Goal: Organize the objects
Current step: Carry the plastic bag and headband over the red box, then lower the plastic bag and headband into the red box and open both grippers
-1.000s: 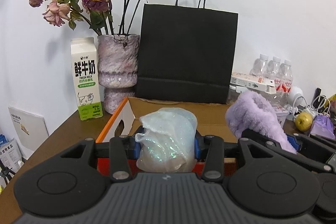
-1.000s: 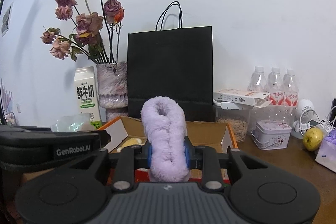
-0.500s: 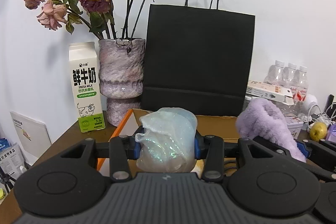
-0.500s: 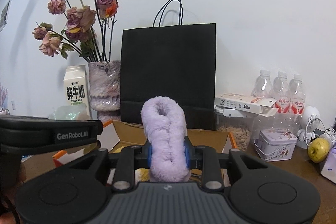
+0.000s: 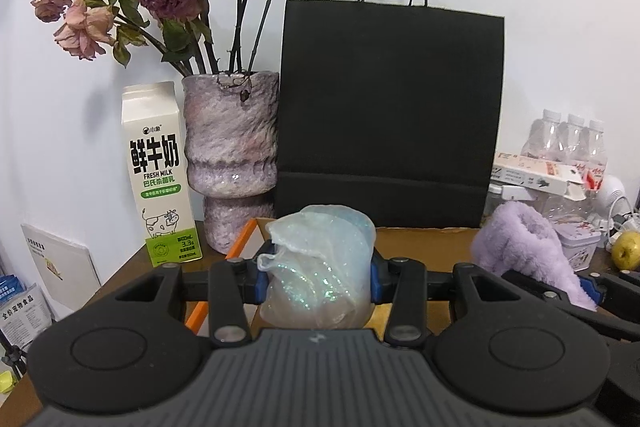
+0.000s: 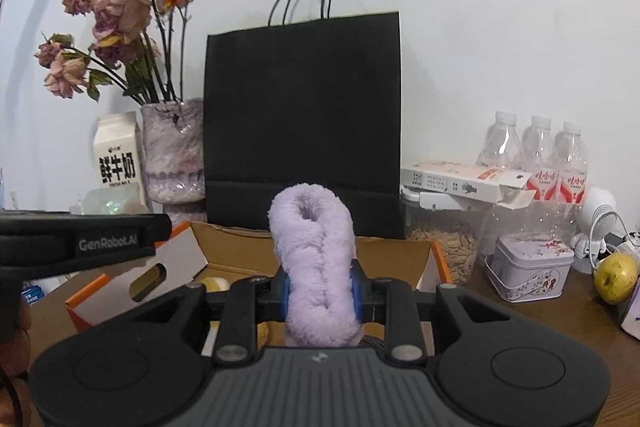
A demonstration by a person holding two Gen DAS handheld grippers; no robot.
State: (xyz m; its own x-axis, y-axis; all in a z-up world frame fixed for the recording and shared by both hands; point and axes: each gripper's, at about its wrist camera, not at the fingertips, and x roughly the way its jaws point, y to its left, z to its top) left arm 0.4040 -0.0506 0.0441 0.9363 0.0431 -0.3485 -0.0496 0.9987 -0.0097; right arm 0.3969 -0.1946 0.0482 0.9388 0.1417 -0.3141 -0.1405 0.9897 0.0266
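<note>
My left gripper [image 5: 316, 281] is shut on a translucent glittery blue-white pouch [image 5: 320, 267], held upright over the near edge of an open cardboard box [image 5: 424, 239] with orange flaps. My right gripper [image 6: 318, 293] is shut on a fluffy lilac scrunchie [image 6: 314, 259], held above the same cardboard box [image 6: 240, 251]. In the left wrist view the scrunchie [image 5: 524, 247] and the right gripper show at the right. The right wrist view has the left gripper's black body [image 6: 80, 247] at the left edge, with a hand below it.
Behind the box stand a black paper bag [image 5: 392, 115], a purple vase of dried roses [image 5: 230, 147] and a milk carton [image 5: 158, 171]. To the right are water bottles [image 6: 536, 155], a jar of seeds [image 6: 444, 239], a small tin [image 6: 528, 267] and a green apple [image 6: 616, 277].
Both grippers have moved forward toward the box and the bag, which now look larger and nearer. Each keeps its hold on its object.
</note>
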